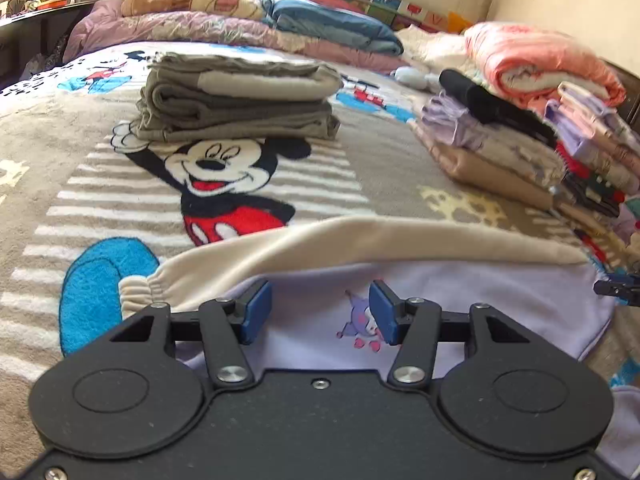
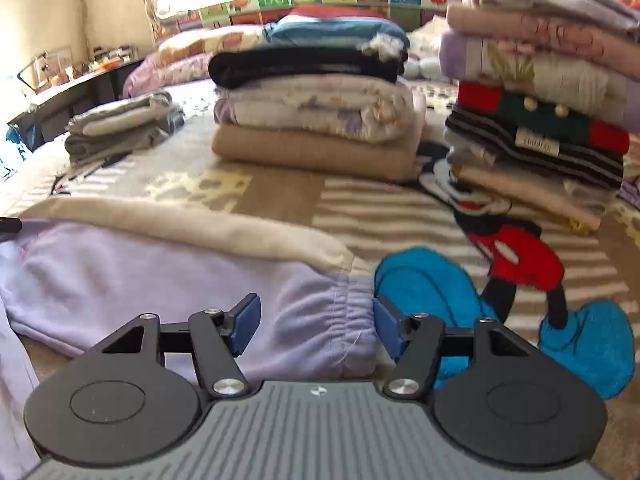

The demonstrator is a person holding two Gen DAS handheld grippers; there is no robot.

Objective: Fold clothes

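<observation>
**Right now: two open grippers over a purple top on the bed**

Down low, the left gripper [image 1: 320, 312] hangs just over a light purple top [image 1: 312, 320]. Its two blue pads [image 1: 256, 312] are wide apart and hold nothing. A small purple cartoon print [image 1: 360, 328] shows between them, but the right pad covers part of it. A cream sleeve [image 1: 360, 236] with a gathered cuff lies across the top edge of the purple cloth. The near part of the top is hidden under the black gripper body.

The right gripper [image 2: 316, 328] also has its blue pads apart, with nothing pinched. Between them sits a gathered purple cuff [image 2: 352, 320] of the same top. This view is a bit blurry, so the small stitches are hard to see.

Everything lies on a fuzzy mouse blanket [image 1: 224, 176]. The cream sleeve covers the mouse's legs in the left view.

Farther back sits a grey folded stack [image 1: 236, 96]. To the right is a stack with a tan piece at the bottom and a black one on top [image 2: 316, 108]. Beside it stands a taller mixed stack [image 2: 540, 92], and its top and right side are cut off by the edge of the picture. A rolled pink blanket [image 1: 540, 64] and more bedding [image 1: 328, 24] lie by the wall. A dark shelf [image 2: 80, 84] at the far left holds small things too blurry to name. At the right edge of the left view, a dark blue tip [image 1: 618, 286] pokes in; it is too cut off to tell what it is.
</observation>
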